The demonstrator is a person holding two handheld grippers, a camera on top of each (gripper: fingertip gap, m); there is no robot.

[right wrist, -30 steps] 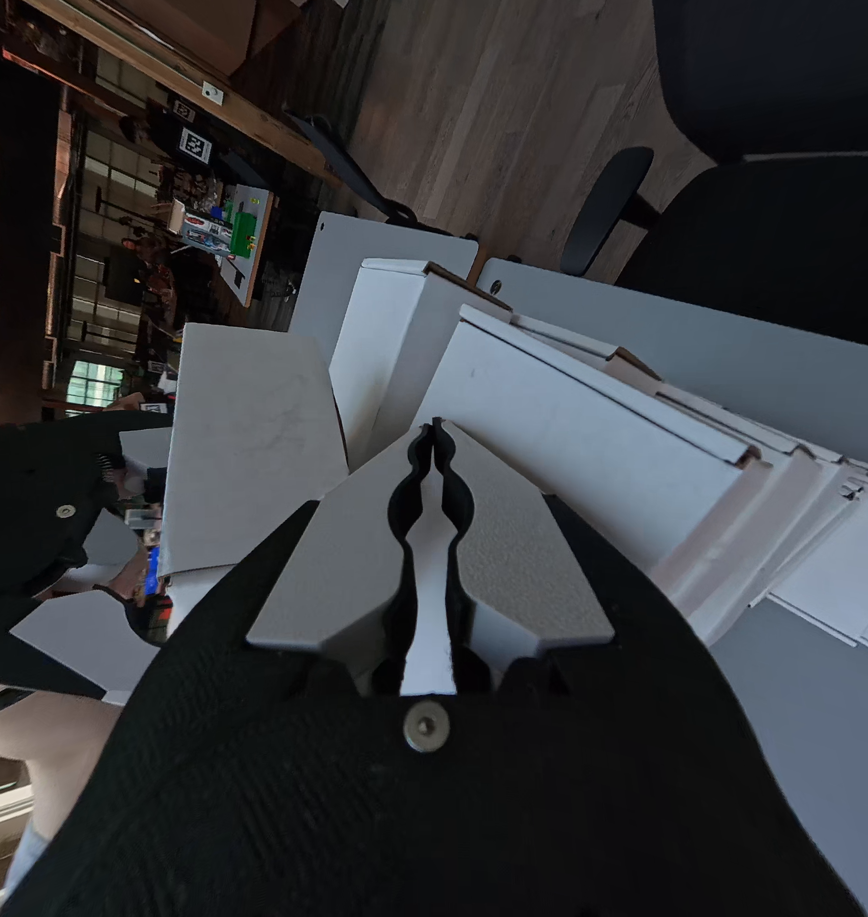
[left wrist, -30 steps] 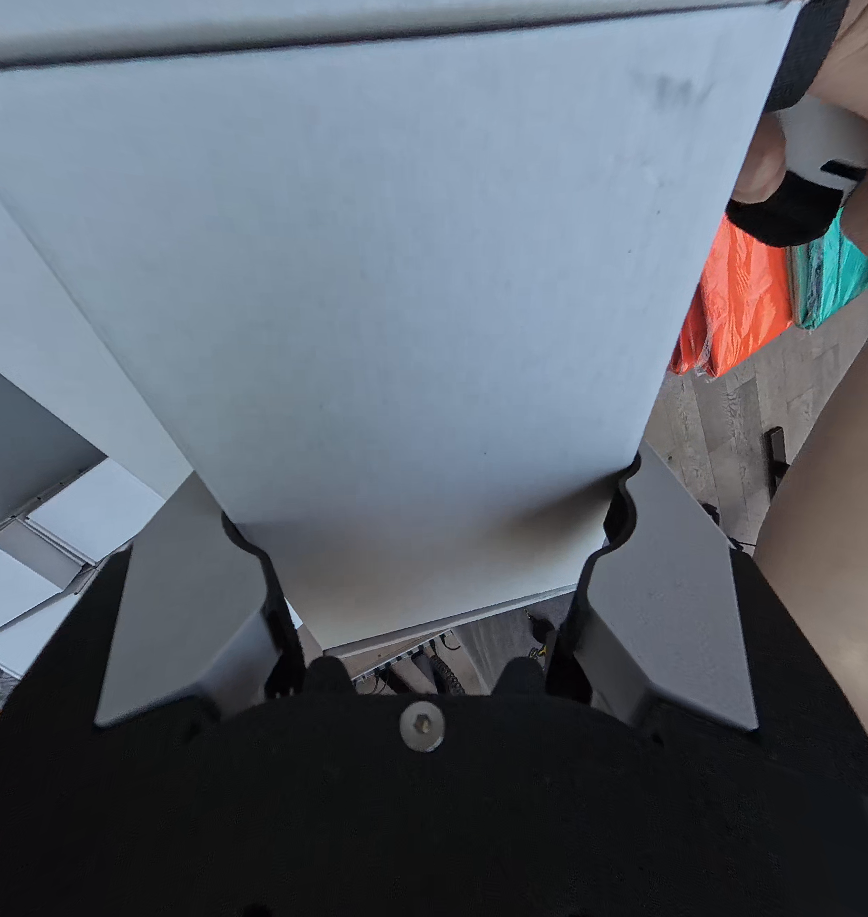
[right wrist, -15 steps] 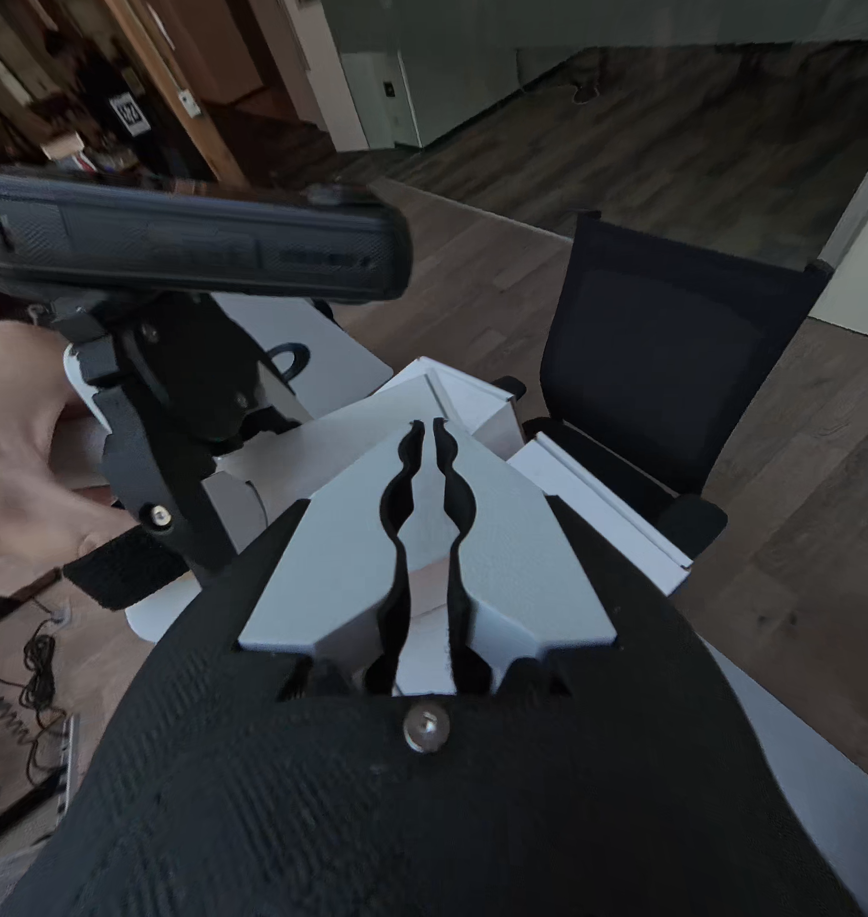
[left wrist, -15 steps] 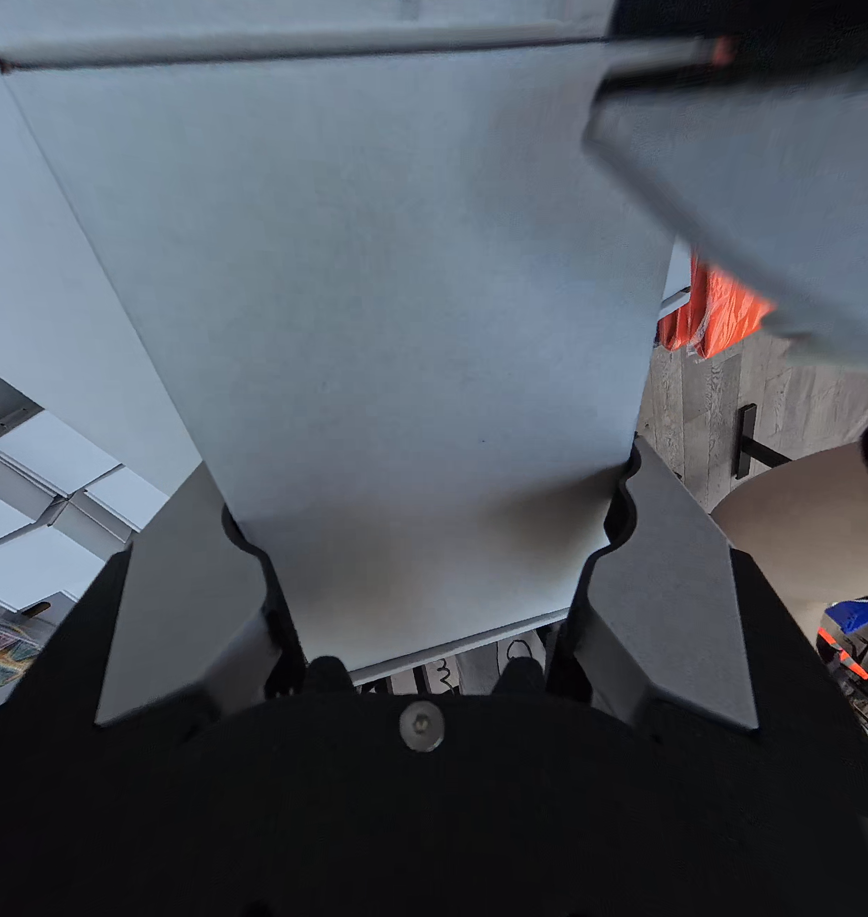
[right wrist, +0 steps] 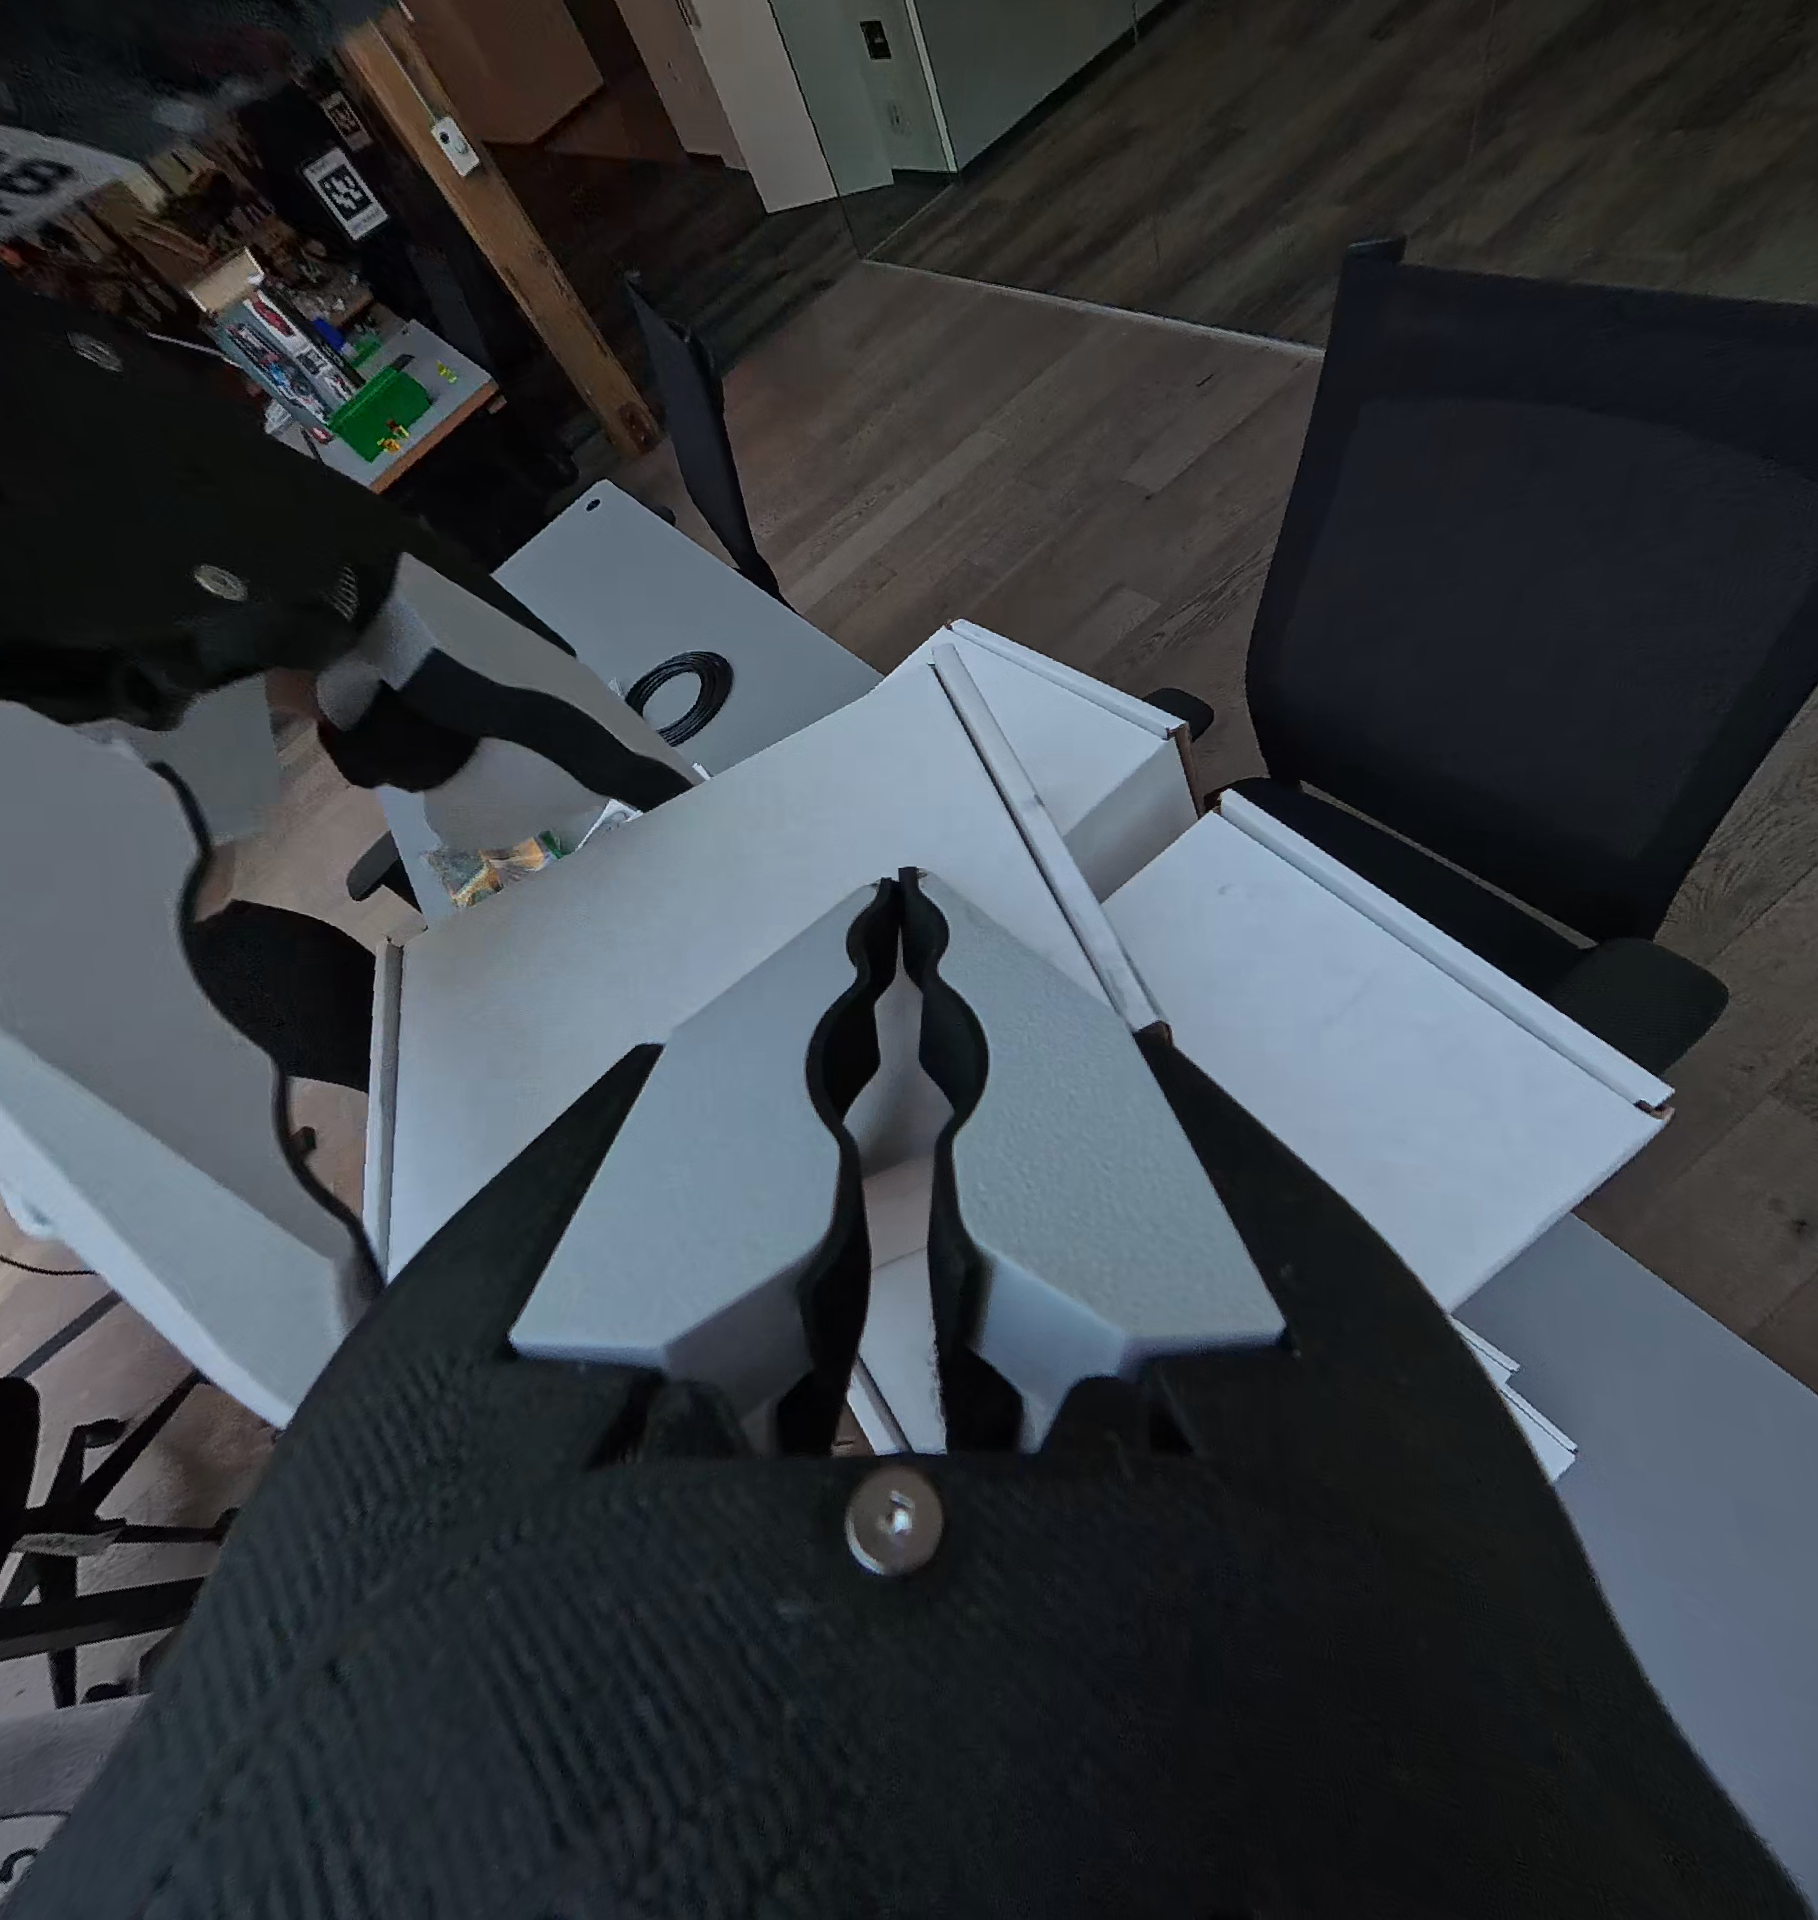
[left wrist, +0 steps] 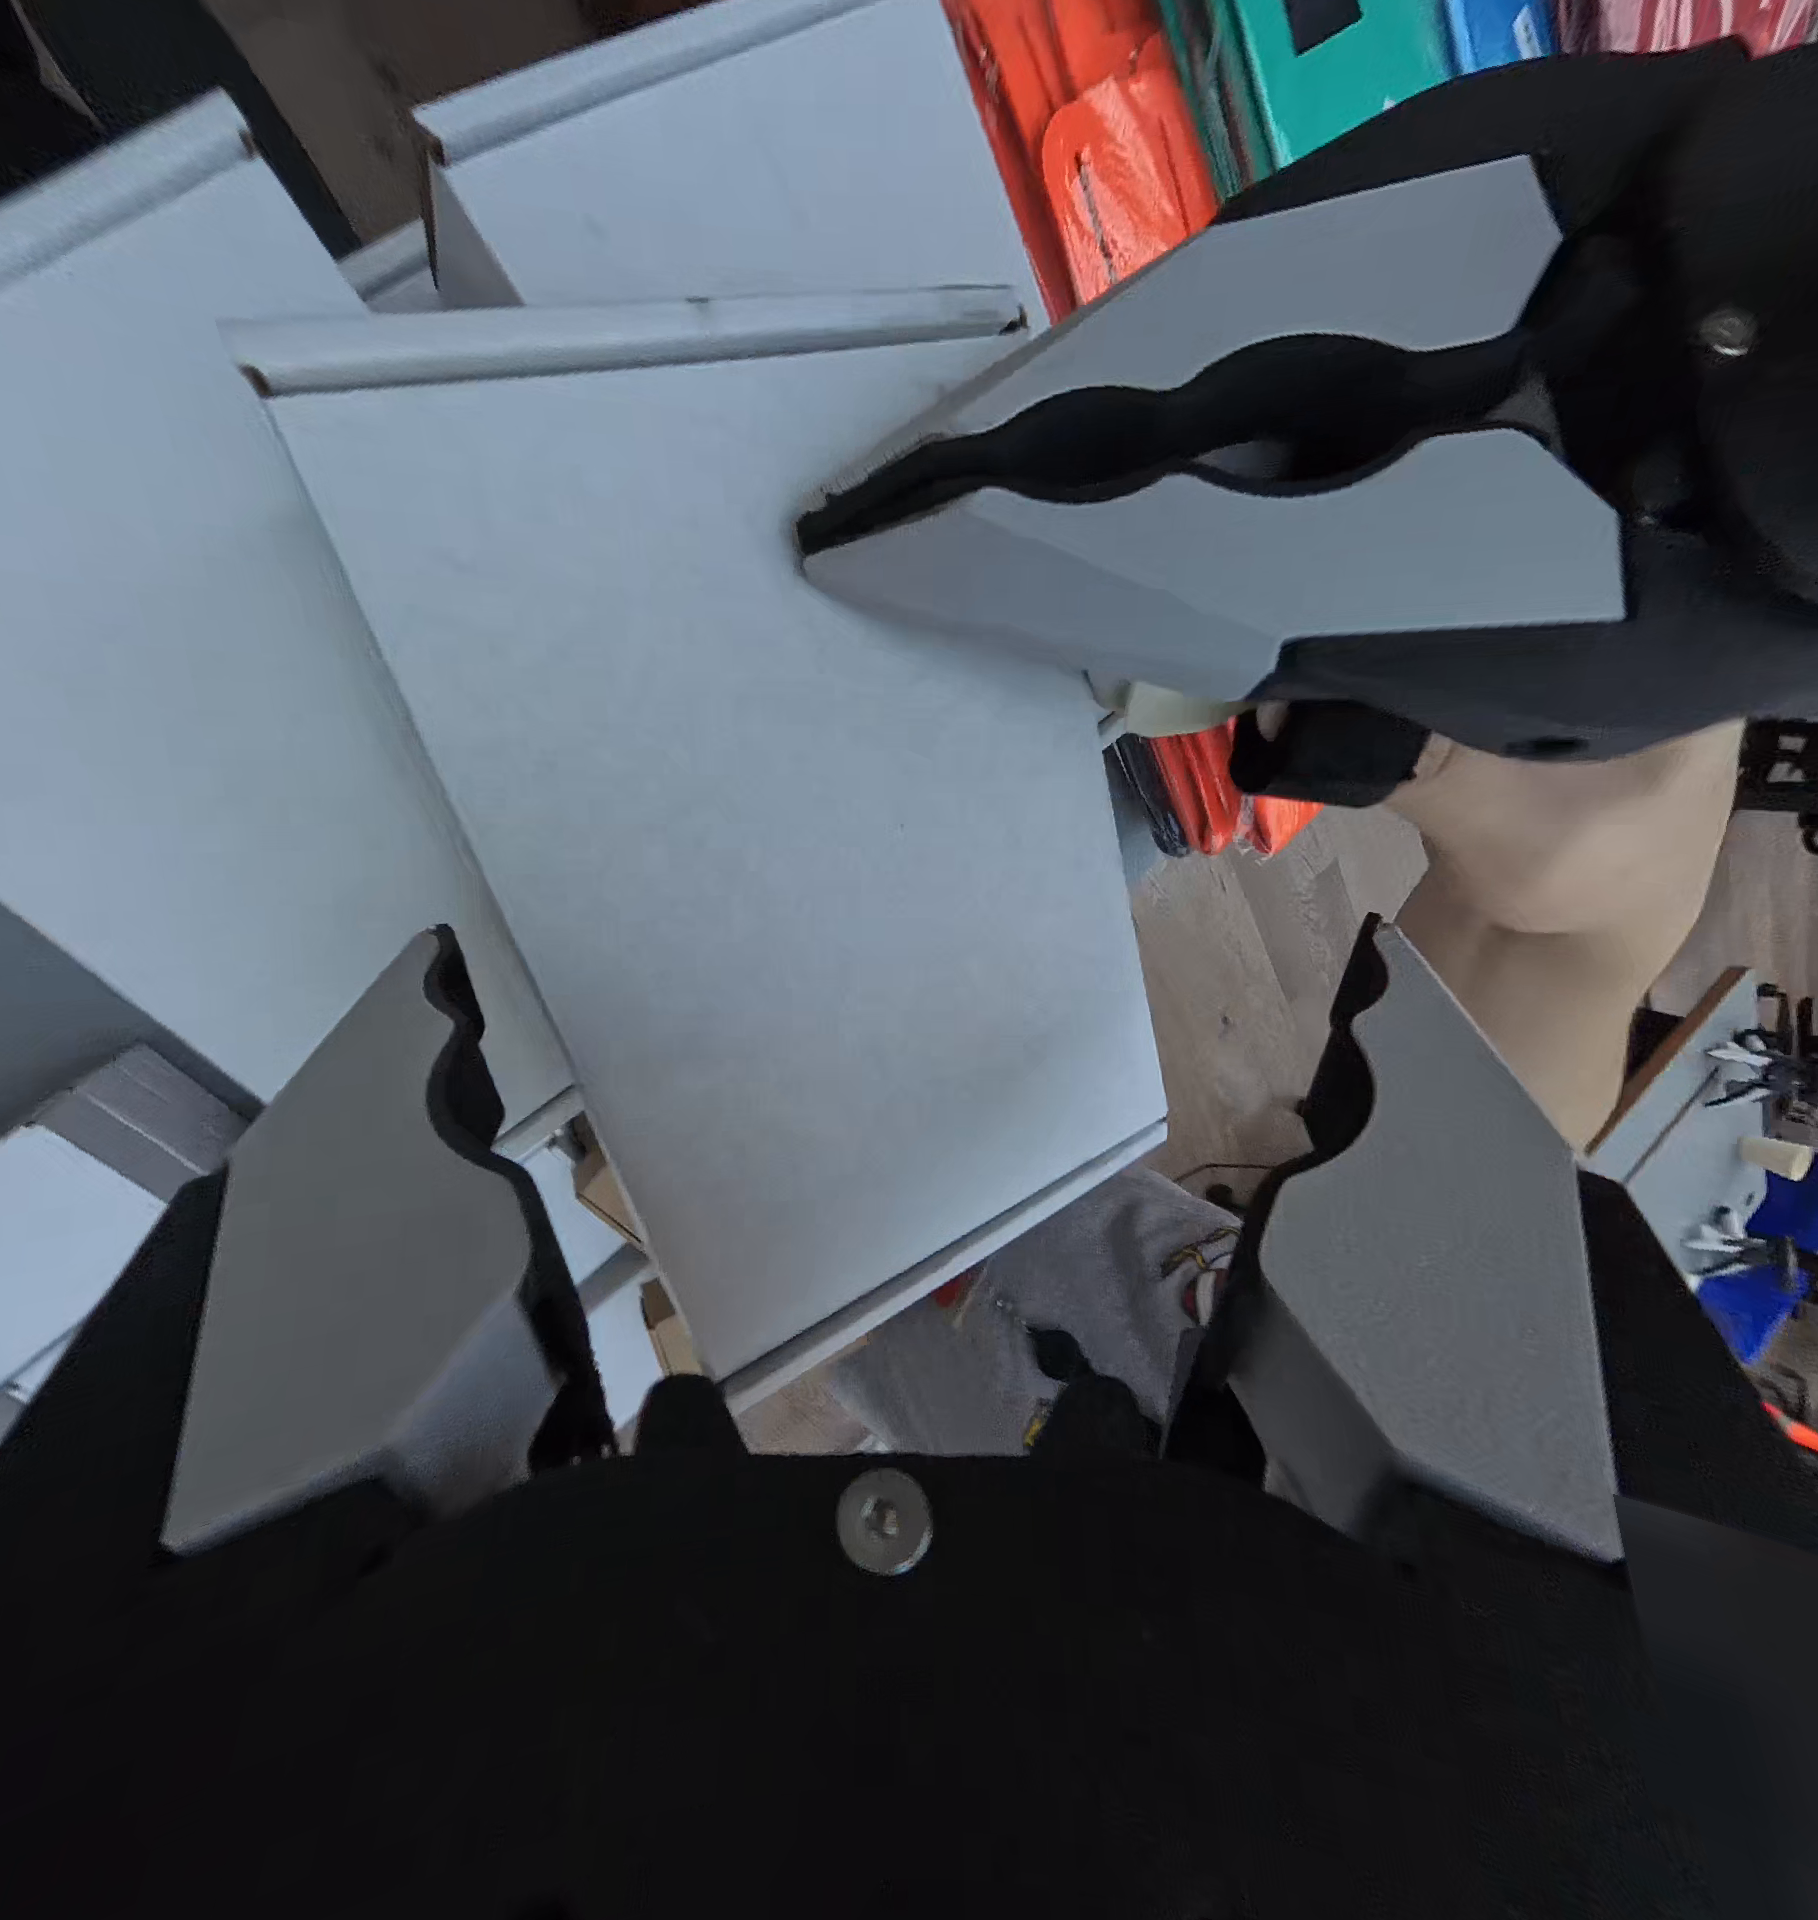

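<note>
White boxes (right wrist: 1331, 1039) on grey table (right wrist: 1694, 1455)

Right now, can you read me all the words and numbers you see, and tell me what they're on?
White label, top left: dark letters, which I won't repeat.
Square marker on the wooden post: black-and-white pattern, no words.
White boxes: blank.

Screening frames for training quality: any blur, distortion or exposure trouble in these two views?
Left wrist view: slight motion smear on the white cardboard panel and the right hand-held gripper; fisheye bends the edges. Right wrist view: centre sharp, left hand-held gripper smeared at the left edge, dim room, black office chair underexposed.
</note>
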